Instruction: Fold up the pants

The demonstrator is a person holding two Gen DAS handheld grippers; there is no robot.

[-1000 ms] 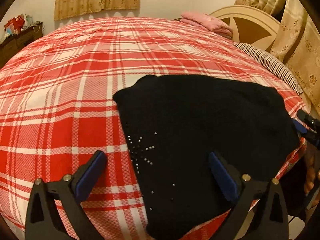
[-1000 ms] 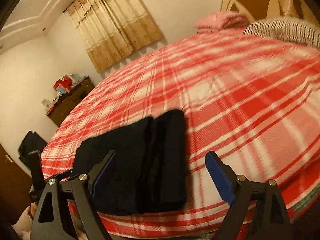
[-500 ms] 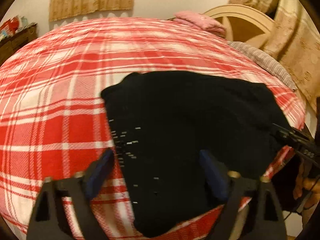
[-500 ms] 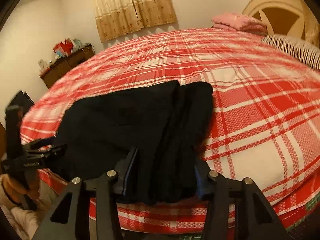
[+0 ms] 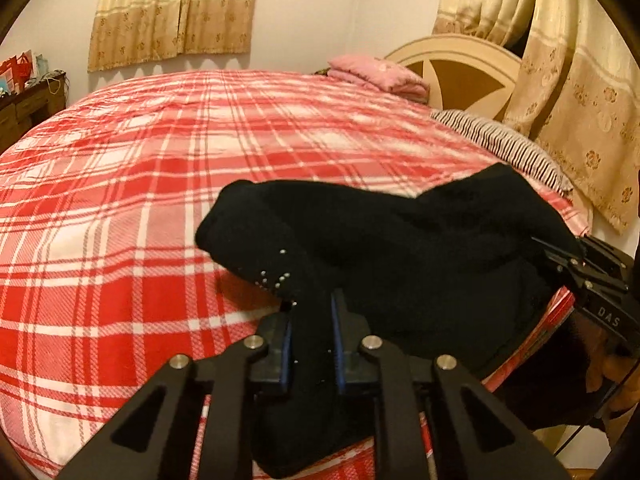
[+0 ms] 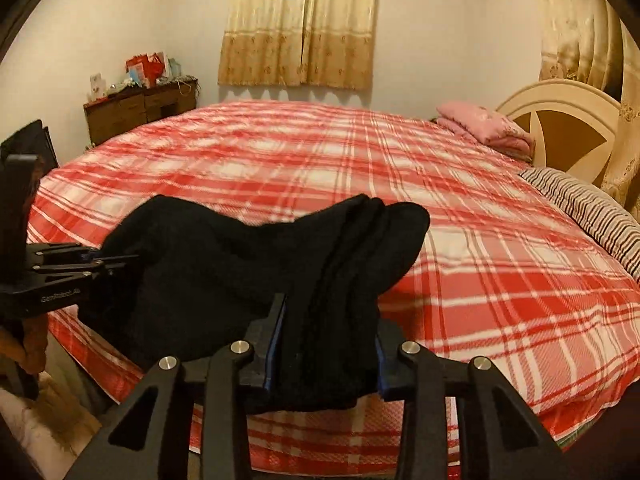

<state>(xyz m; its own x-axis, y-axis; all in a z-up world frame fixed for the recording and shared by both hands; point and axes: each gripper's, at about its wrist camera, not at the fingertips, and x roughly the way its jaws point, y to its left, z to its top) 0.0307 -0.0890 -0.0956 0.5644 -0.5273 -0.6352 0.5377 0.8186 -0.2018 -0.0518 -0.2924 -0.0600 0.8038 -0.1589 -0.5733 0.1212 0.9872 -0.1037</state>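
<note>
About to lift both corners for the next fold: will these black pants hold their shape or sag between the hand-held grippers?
The pants are probably floppy: they already dip between the left hand-held gripper and the right hand-held gripper. The stacked layers look thick, so likely fairly heavy. The knit looks grippy, so slipping seems unlikely.

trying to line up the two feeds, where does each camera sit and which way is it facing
Left wrist: sits on the left gripper, looking along its fingers across the plaid bed toward the headboard; its fingers pinch the black pants, and the right gripper shows at the right edge.
Right wrist: sits on the right gripper, facing the curtain and dresser; its fingers clamp the pants' thick folded end, and the left gripper shows at the left edge.
Shared: pants, bed, pink folded bedding, headboard.
</note>
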